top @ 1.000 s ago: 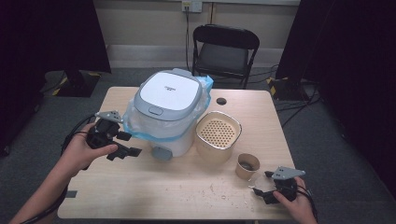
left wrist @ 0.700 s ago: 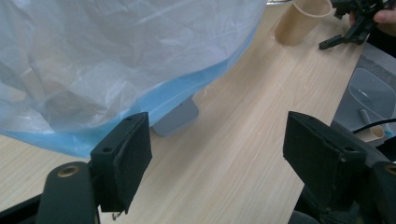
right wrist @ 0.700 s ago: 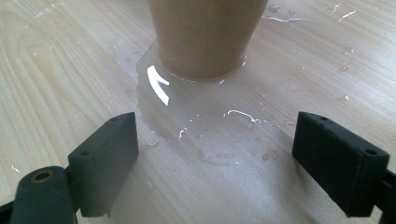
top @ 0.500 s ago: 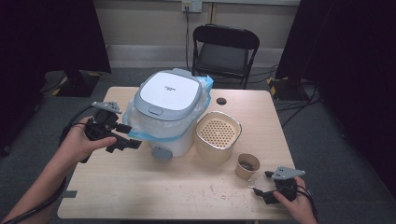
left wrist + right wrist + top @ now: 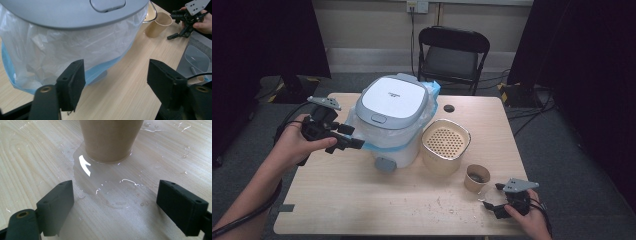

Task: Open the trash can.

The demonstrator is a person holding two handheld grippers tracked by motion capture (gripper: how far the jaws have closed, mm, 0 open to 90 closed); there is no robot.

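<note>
Left claw (image 5: 346, 141) hovers at the left of the high view, just beside the bag (image 5: 362, 131) wrapped round the cooker (image 5: 392, 117). Its jaws have just been closing, yet stand apart with nothing between them. The cooker sits centre on the worktop (image 5: 337, 200). Lower right, the right claw (image 5: 492, 207) rests with jaws wide apart, near the cup (image 5: 476, 178).
</note>
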